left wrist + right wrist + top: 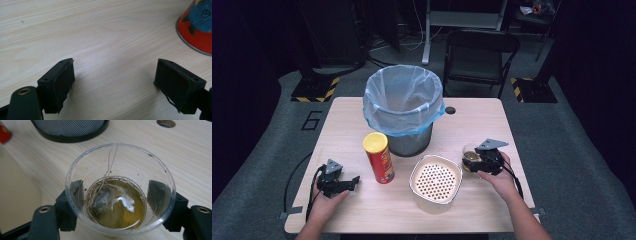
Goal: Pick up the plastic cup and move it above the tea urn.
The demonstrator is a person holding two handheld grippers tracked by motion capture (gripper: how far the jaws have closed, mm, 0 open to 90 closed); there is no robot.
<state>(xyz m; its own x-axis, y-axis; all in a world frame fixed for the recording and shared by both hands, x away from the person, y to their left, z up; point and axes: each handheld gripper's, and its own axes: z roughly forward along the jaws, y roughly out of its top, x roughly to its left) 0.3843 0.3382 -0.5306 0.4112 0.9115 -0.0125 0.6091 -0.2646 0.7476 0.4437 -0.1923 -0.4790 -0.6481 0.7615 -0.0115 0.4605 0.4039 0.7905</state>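
Clear plastic cup (120, 190) of tea near table's (492, 117) right edge; right gripper (120, 205) jaws against its sides. Grip gently, keep upright. Left gripper (115, 82) open, empty.

The high view is soft and low in detail; the pale surface (492, 125) is lit from above while the room around it falls nearly black. In both gripper views light is even, with soft shadows under the fingers (60, 82). The liquid in the clear cup (120, 192) shows small white glare; the near bottom edges blur.
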